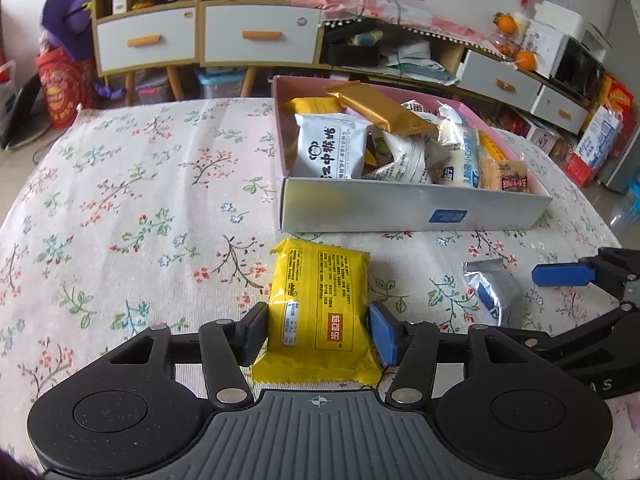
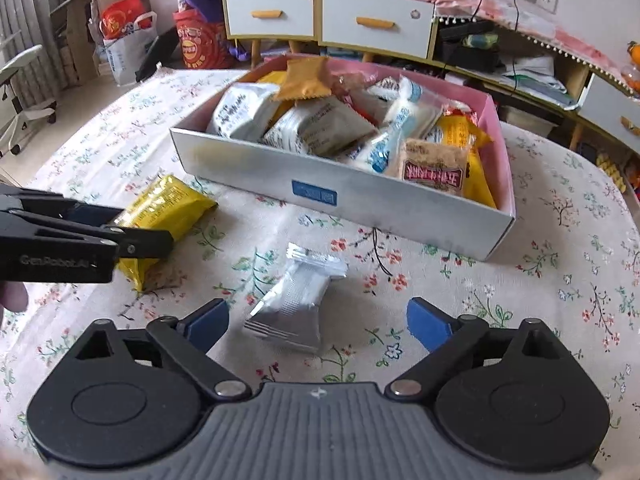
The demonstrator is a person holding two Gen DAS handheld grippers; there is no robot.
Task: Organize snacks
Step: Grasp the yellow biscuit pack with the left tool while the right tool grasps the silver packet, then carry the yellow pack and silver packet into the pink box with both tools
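The left claw (image 1: 318,330) pinches with both pads pressed in; the right claw (image 2: 318,322) gapes wide, tilted downward.

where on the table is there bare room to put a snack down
Bare tablecloth lies left of the box and the yellow packet. The box is heaped. Crowded: the strip in front of it, with the yellow packet, silver packet and both grippers.

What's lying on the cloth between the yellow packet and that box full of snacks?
Nothing: in the left wrist view, only bare floral tablecloth separates the yellow packet from the box. The silver packet lies off to the side.
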